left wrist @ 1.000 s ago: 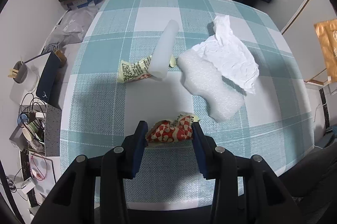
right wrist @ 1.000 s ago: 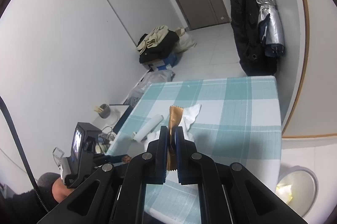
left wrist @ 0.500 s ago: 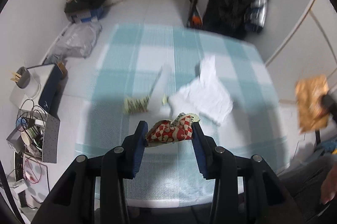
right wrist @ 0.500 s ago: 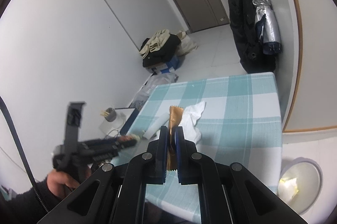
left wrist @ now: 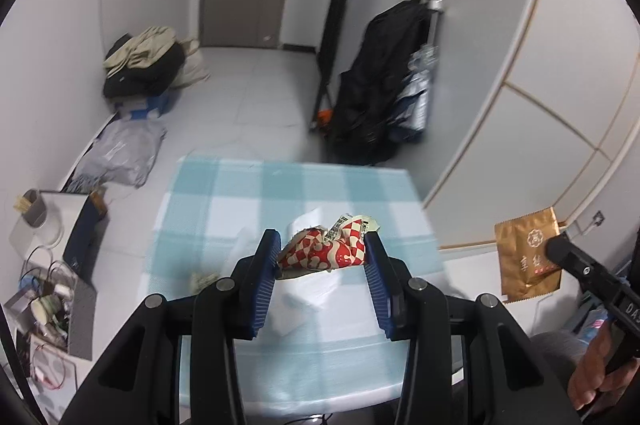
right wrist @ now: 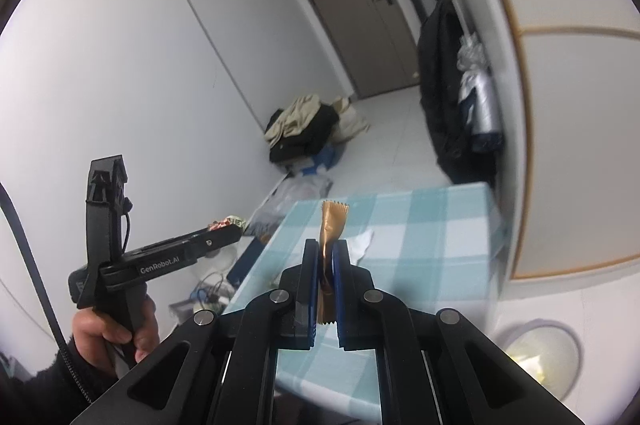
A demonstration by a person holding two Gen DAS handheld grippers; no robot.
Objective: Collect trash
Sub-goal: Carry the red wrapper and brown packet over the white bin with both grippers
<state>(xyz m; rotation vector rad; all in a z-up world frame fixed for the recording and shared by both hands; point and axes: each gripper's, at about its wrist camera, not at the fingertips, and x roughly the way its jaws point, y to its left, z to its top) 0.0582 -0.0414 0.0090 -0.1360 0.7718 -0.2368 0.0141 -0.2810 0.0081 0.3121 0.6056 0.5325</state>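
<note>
The left gripper [left wrist: 322, 261] clamps a crumpled red wrapper [left wrist: 324, 251] above the table [left wrist: 224, 193]; the right gripper [right wrist: 327, 267] pinches a gold sachet [right wrist: 332, 221] edge-on, jaws nearly shut. The bin [right wrist: 540, 349] sits low right. The thin sachet could slip from so small a bite, or either piece miss the bin.

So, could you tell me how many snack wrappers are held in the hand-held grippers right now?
2: a red-and-white checked wrapper clamped in the left hand-held gripper, and a gold wrapper pinched in the right hand-held gripper. More trash on the table is blurred.
</note>
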